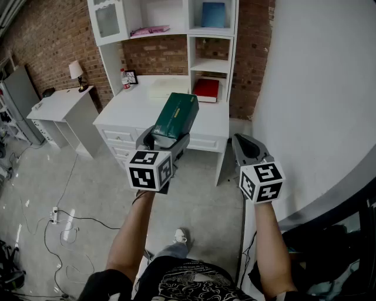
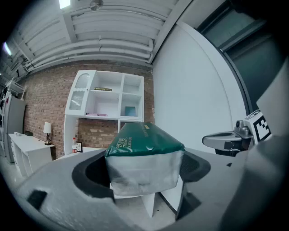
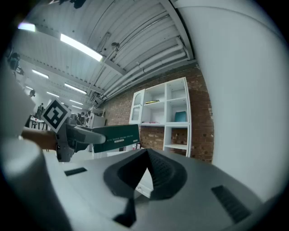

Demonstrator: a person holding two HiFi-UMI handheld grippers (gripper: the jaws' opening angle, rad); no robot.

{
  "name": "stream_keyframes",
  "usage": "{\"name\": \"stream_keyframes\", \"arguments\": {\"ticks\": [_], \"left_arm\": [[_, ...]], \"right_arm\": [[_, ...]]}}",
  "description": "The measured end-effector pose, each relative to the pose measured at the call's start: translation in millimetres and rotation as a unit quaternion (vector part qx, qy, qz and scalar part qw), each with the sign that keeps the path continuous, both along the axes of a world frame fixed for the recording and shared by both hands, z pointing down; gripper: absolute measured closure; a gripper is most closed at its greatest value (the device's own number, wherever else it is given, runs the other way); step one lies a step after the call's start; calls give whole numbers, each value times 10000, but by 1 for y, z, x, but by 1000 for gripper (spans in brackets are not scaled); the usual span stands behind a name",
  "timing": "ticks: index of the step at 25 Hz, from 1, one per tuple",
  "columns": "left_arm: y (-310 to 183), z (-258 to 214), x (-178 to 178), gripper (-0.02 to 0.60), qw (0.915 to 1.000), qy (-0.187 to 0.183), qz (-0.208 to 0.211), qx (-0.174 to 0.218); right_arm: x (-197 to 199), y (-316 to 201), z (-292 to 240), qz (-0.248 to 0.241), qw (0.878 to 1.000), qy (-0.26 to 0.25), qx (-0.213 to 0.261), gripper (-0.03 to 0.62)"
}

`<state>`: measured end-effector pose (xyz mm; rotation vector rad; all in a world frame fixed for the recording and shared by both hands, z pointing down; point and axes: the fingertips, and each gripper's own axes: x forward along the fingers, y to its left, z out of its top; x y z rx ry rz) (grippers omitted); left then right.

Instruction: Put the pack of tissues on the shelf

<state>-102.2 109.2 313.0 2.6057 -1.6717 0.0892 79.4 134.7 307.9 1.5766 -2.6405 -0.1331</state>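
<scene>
A dark green pack of tissues (image 1: 175, 115) sits between the jaws of my left gripper (image 1: 167, 137), which is shut on its near end and holds it up in front of the white desk (image 1: 135, 109). From the left gripper view the pack (image 2: 143, 153) fills the gap between the jaws. The white shelf unit (image 1: 212, 64) rises behind the desk, some way beyond the pack. My right gripper (image 1: 246, 146) hangs to the right of the pack with its jaws shut on nothing. The right gripper view has the pack (image 3: 116, 136) at its left.
On the shelves lie a red book (image 1: 206, 89), a blue box (image 1: 213, 14) and a pink item (image 1: 150, 30). A bottle (image 1: 124, 79) stands on the desk. A side table (image 1: 61, 106) with a lamp (image 1: 76, 70) stands left, a white wall (image 1: 317, 88) right, cables (image 1: 59, 218) on the floor.
</scene>
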Motion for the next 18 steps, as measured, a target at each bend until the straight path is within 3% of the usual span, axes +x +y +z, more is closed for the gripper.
{"name": "stream_keyframes", "arguments": {"ticks": [10, 18], "left_arm": [[-49, 9, -9, 153, 10000, 77, 30, 8], [-128, 13, -19, 153, 9997, 126, 200, -12]], "right_arm": [[-10, -47, 7, -27, 9999, 102, -17, 591], [-24, -122, 8, 103, 9997, 211, -58, 591]]}}
